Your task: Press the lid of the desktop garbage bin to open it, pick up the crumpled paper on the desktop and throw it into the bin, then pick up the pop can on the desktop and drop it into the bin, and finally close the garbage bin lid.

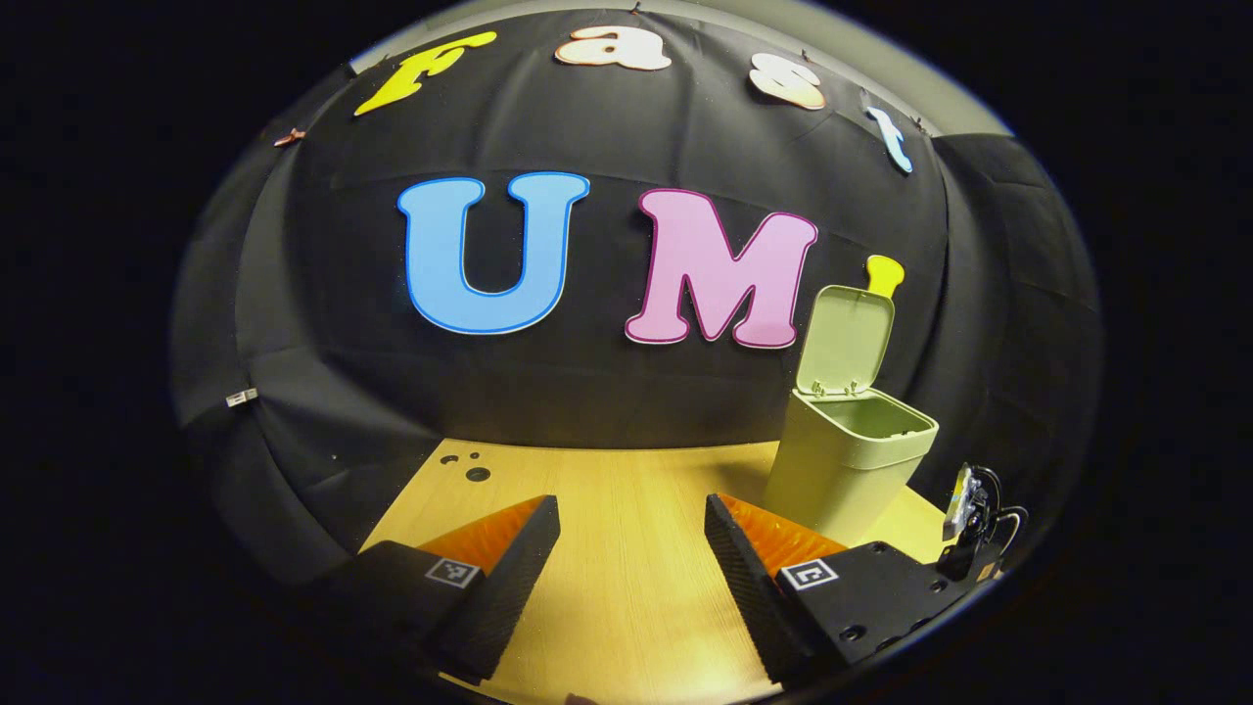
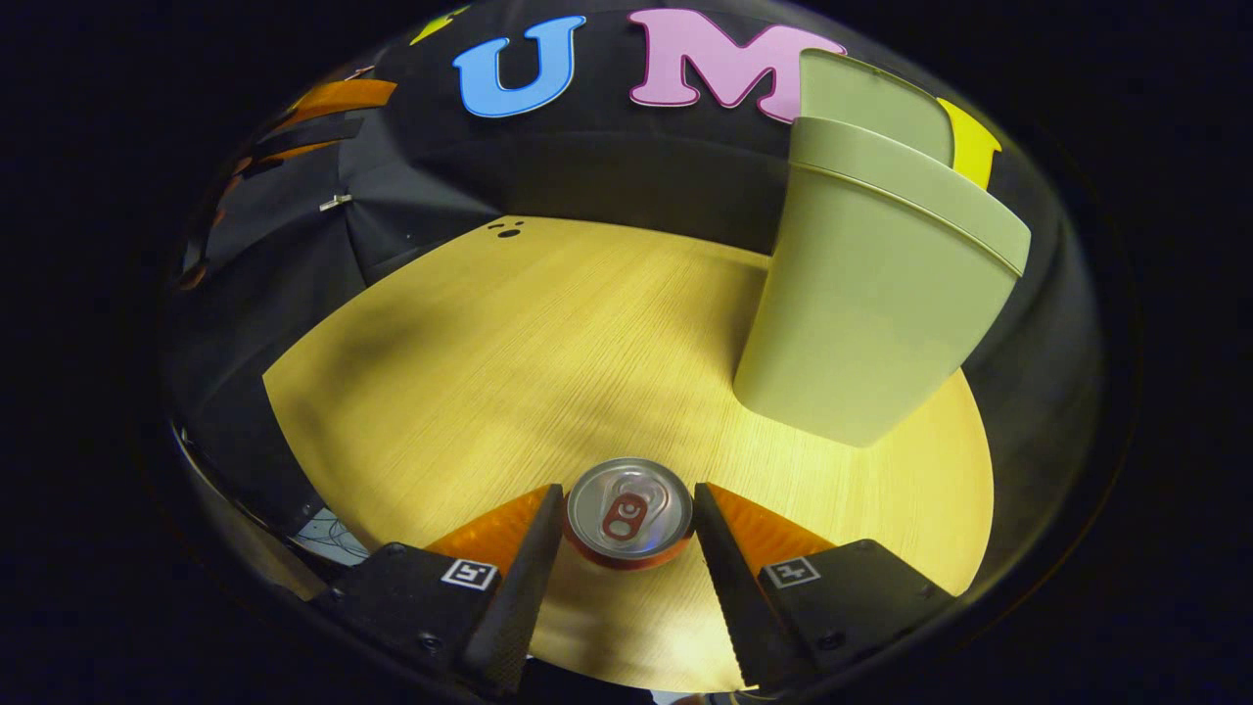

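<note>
The pale green garbage bin (image 1: 847,460) stands on the wooden desktop with its lid (image 1: 845,338) flipped up and its inside showing. My left gripper (image 1: 631,509) hovers open over bare wood to the left of the bin, nothing between its fingers. In the right gripper view the pop can (image 2: 628,511) is seen from above, silver top with a red tab and a red body. My right gripper (image 2: 628,494) is shut on it, a finger pressing each side. The bin (image 2: 871,304) rises just ahead and to the right of the can.
The wooden desktop (image 2: 509,343) stretches ahead and left of the can, with a few small dark holes (image 2: 507,231) near its far edge. Black cloth walls close the booth behind and at the sides. Part of the other gripper with cables (image 1: 969,529) shows right of the bin.
</note>
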### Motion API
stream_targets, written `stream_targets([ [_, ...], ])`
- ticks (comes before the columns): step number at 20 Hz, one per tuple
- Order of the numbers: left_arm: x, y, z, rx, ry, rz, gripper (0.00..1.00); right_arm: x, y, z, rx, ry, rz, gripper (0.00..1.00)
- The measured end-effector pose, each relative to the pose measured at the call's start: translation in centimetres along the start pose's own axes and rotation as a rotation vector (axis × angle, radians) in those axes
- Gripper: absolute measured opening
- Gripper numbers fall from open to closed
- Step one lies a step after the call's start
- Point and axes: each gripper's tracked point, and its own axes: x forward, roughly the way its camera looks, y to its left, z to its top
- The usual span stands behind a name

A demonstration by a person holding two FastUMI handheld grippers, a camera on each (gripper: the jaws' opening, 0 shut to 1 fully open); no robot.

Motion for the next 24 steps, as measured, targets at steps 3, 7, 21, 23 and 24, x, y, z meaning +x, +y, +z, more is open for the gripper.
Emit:
stream_targets([
  [3,0.0,-0.3,-0.1,0.002,0.003,-0.005,0.96,-0.7,-0.3,0.5,-0.009,-0.006,-0.010,0.83],
  [7,-0.1,-0.4,-0.4,0.001,0.011,-0.006,0.96,-3.1,-0.6,3.3,0.014,-0.068,-0.007,0.82],
  [21,-0.1,-1.8,-0.5,-0.003,0.016,-0.028,0.96,-14.8,-6.4,22.7,-0.008,-0.475,-0.109,0.82],
  [23,-0.1,-2.0,-0.4,-0.003,0.014,-0.029,0.96,-15.9,-7.9,25.4,-0.020,-0.526,-0.134,0.82],
  [24,-0.2,-2.1,-0.4,-0.003,0.014,-0.031,0.96,-16.3,-8.7,26.6,-0.025,-0.547,-0.147,0.82],
])
